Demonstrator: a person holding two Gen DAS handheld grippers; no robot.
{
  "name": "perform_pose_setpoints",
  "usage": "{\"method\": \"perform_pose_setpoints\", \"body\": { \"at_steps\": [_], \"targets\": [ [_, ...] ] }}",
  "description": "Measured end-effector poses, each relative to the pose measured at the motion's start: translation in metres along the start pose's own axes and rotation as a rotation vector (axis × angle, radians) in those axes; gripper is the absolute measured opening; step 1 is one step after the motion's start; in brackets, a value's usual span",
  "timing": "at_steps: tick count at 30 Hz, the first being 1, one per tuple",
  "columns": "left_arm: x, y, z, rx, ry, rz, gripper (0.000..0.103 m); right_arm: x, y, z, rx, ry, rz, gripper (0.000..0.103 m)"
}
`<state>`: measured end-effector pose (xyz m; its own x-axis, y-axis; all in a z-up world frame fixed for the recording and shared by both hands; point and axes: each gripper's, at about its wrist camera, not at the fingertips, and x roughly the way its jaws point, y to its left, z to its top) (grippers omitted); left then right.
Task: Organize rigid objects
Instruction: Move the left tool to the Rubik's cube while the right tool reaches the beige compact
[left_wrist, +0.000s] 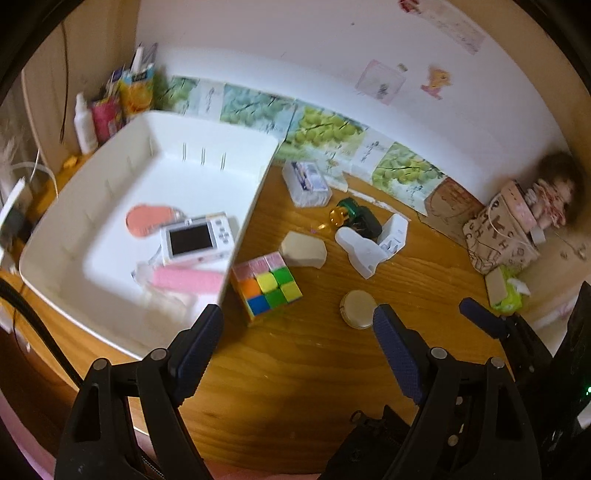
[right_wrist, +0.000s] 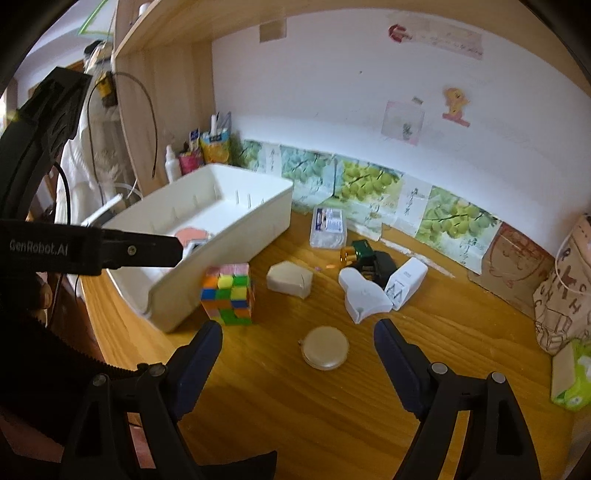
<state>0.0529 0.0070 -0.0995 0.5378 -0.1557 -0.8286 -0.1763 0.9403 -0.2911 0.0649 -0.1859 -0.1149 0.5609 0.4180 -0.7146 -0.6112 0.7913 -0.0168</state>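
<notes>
A white bin (left_wrist: 74, 206) sits at the left of the wooden desk. It holds a white camera (left_wrist: 197, 240), a pink block (left_wrist: 188, 280) and a flat salmon piece (left_wrist: 147, 218). A colourful puzzle cube (left_wrist: 267, 286) stands against the bin's near corner. Past it lie a beige faceted box (left_wrist: 303, 249), a white plug (left_wrist: 364, 251) and a clear box (left_wrist: 306, 181). My left gripper (left_wrist: 295, 321) hangs open over the desk before the cube. My right gripper (right_wrist: 298, 332) is open above a round beige case (right_wrist: 325, 347), not touching it.
Bottles and cartons (left_wrist: 110, 107) crowd the back left corner by a wooden shelf side (right_wrist: 166, 110). A patterned bag (left_wrist: 498, 236) and a green tissue pack (left_wrist: 509, 295) sit at the right. A dark green item with an amber bottle (left_wrist: 351, 218) lies behind the plug.
</notes>
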Motion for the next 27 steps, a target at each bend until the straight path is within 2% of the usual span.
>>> {"method": "perform_pose_setpoints", "body": {
  "at_steps": [14,27],
  "targets": [
    [0.050,-0.007,-0.012,-0.204,0.117,0.119,0.085,0.038,-0.020,-0.013,-0.056,0.108,0.081,0.085],
    [0.092,-0.001,-0.003,-0.290,0.224,0.232,0.085,0.085,-0.036,-0.017,-0.024,0.232,0.110,0.085]
  ]
}}
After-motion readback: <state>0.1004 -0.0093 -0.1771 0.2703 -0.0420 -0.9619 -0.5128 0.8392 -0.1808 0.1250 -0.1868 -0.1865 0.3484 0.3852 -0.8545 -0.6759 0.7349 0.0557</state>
